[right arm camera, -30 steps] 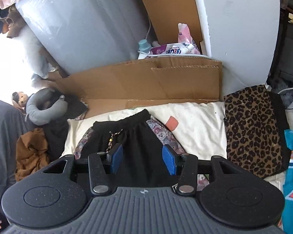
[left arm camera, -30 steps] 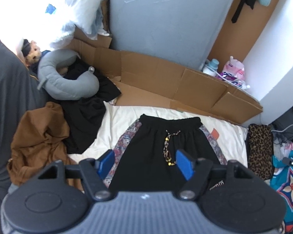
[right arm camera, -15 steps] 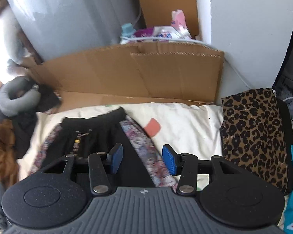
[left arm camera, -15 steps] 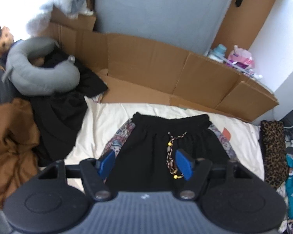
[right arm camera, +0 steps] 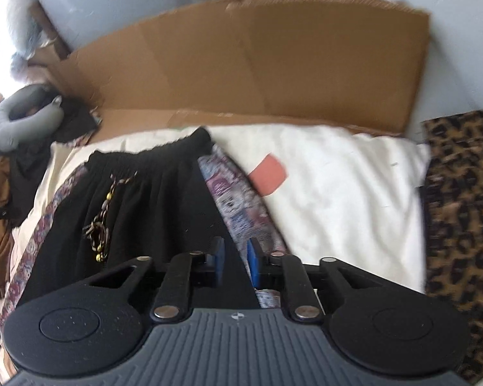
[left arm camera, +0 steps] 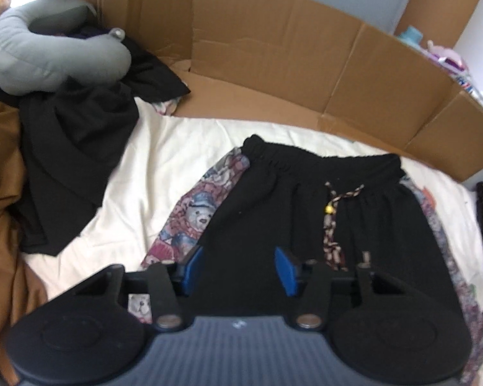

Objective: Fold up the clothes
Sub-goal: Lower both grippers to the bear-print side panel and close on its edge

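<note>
We hold the left gripper (left arm camera: 238, 268) low over the black shorts (left arm camera: 273, 212). Its blue pads (left arm camera: 192, 268) stand apart and have just been closing. Black fabric lies between them; we cannot tell whether they press on it.

The right gripper (right arm camera: 235, 265) sits over the seam where the black panel meets the patterned side stripe (right arm camera: 238, 206). Its jaws have just been closing and now stand narrow, with fabric in the gap. Pad contact is not clear through the blur.

The shorts lie flat on a cream sheet (left arm camera: 157, 173), waistband (left arm camera: 318, 157) at 12 o'clock from both grippers. A braided drawstring (left arm camera: 331, 225) with a yellow bead runs down from the waistband, at 1 o'clock from the left gripper. A teddy-bear print stripe (left arm camera: 190, 218) borders the shorts at 11 o'clock from the left gripper.

Further out in the left wrist view, a black garment (left arm camera: 77, 148) is heaped at 10 o'clock, with a grey neck pillow (left arm camera: 48, 61) above it and a brown garment (left arm camera: 0, 193) at 9 o'clock. Flattened cardboard (left arm camera: 273, 58) stands along the far edge at 12 o'clock.

In the right wrist view, a leopard-print fabric (right arm camera: 460, 225) lies at 3 o'clock, touching the sheet edge. A pink patch (right arm camera: 269, 177) lies on the sheet at 1 o'clock.
</note>
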